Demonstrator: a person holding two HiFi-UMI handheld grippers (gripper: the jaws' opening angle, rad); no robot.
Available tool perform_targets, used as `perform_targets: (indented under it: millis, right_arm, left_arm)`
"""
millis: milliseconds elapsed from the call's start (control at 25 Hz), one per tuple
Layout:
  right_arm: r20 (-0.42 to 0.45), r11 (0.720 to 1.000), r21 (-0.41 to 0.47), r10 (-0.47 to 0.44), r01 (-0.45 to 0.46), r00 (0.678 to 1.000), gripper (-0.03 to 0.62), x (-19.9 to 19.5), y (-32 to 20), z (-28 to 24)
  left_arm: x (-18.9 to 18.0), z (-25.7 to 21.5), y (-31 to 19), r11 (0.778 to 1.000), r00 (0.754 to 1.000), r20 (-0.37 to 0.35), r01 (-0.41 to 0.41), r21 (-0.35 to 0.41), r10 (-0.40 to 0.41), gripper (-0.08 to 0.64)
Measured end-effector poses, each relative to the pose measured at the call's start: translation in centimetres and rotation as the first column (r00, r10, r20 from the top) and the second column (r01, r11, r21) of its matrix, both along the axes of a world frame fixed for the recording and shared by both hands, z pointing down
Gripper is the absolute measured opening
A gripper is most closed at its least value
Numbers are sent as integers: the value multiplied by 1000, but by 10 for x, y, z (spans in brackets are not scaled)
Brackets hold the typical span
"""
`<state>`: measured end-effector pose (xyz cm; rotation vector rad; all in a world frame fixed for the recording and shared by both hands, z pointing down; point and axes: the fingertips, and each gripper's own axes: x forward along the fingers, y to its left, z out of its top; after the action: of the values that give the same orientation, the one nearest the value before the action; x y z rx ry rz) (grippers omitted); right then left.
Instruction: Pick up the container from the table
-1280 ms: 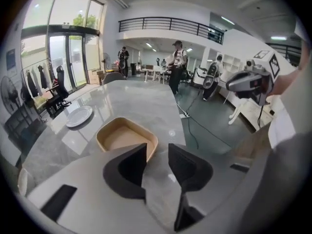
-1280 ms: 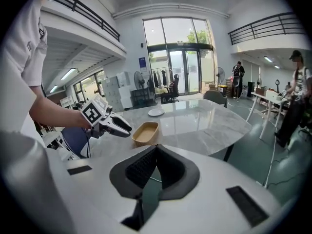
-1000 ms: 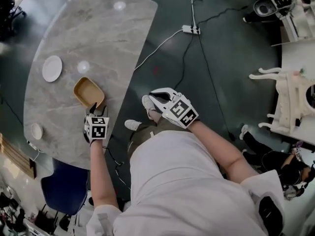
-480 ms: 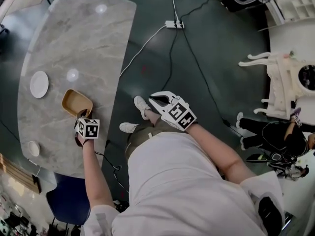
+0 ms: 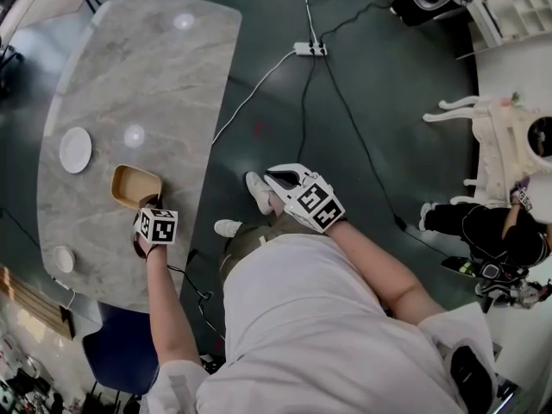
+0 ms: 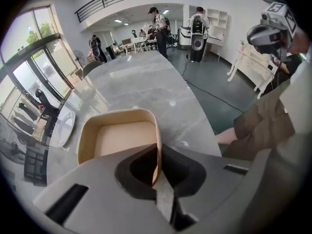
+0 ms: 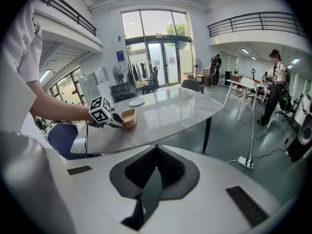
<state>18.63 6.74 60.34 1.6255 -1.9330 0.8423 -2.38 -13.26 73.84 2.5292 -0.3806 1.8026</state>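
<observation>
A tan, empty, rounded-rectangular container (image 5: 135, 185) sits on the grey marble table (image 5: 147, 76) near its edge. My left gripper (image 5: 148, 203) points steeply down at the container's near corner. In the left gripper view its jaws are closing, and the pads pinch the container (image 6: 122, 135) by its thin near wall, one pad inside and one outside, at the left gripper (image 6: 158, 167). My right gripper (image 5: 271, 176) hovers off the table over the dark floor, jaws together with nothing in them. The right gripper view (image 7: 156, 152) shows the container (image 7: 128, 117) far off.
A white plate (image 5: 75, 149) lies beyond the container and a small white dish (image 5: 63, 259) sits near the table's left end. A blue chair (image 5: 116, 352) stands under the near edge. A power strip (image 5: 310, 49) with cables crosses the floor; white furniture (image 5: 509, 136) stands right.
The left gripper dropped onto the container's near corner and its open jaws closed on the wall. The right gripper drifted slightly sideways over the floor.
</observation>
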Motion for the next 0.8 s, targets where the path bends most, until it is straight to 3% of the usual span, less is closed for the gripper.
perform_targets:
  millis: [280,520,800]
  right_arm:
    - [-43,995,22,-94,95,995,11,-10,-15,-7]
    - [-28,985,69,-158,159,987,11,-25,-40,-21]
    - [-17,952,148,-268,267,963,11,-47,-80,-44]
  left_arm:
    - [3,-35,6,999,998,-53,19,32,-18,15]
    - [3,-81,-1,996,992,-117,60,72,-52,15]
    - [-5,-144,-4,975,959,-232,193,110,-163,15]
